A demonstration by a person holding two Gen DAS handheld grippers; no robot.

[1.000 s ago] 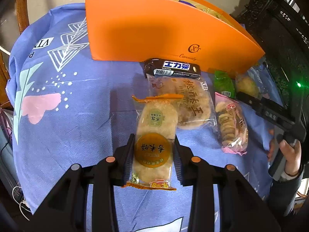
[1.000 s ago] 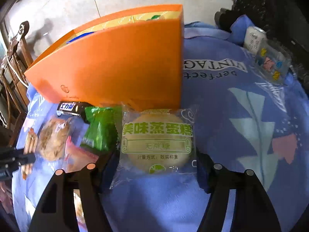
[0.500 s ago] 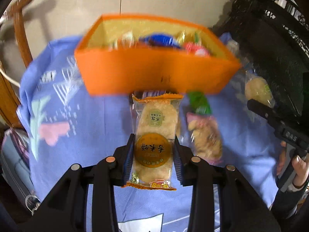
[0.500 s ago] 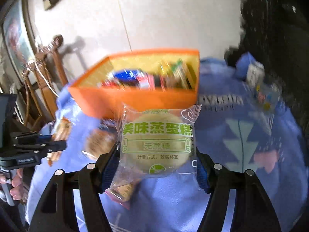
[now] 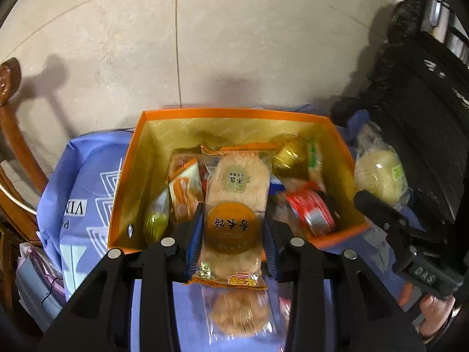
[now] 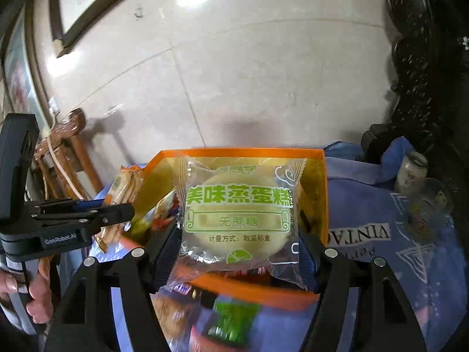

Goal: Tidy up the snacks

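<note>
Now higher, over the orange box (image 5: 123, 205): left tongs (image 5: 233, 228) gripping rice crackers (image 5: 234, 205), right tongs (image 6: 239, 252) gripping steamed cake (image 6: 239, 214).

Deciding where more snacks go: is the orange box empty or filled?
Partly filled: several wrapped snacks lie inside the orange box.

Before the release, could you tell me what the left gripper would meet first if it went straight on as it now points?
Probably the loose snacks piled inside the orange box, though depth is unclear.

Beige tile wall (image 5: 234, 44); carved wooden chair (image 6: 67, 152); framed picture (image 6: 76, 3).
</note>
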